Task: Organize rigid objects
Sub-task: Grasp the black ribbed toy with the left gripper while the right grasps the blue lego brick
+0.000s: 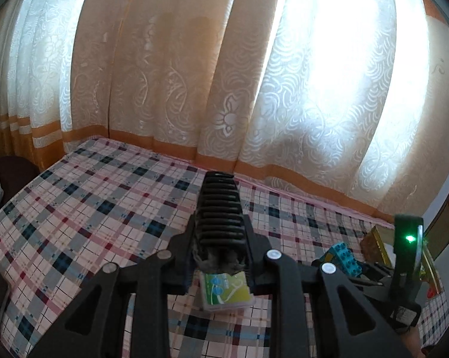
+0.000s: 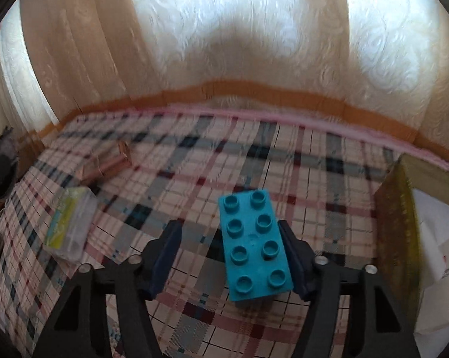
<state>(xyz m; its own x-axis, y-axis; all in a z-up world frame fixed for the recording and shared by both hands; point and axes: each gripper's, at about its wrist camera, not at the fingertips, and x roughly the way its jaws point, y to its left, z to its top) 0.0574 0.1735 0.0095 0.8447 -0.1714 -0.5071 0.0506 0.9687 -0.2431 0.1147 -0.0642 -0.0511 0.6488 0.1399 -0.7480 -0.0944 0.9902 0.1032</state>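
Straddling the teal brick (image 2: 255, 246) on the bed (image 2: 170, 185), right gripper (image 2: 230, 256) stands open; left gripper (image 1: 220, 203) fully closed, empty.

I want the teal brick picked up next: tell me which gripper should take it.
Right. The teal brick already lies between the right gripper's fingers, one touching it; the left gripper is shut on a black ribbed object.

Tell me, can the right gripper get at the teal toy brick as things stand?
Probably yes: the teal toy brick already lies between the right gripper's parted jaws, against one finger, nothing blocking.
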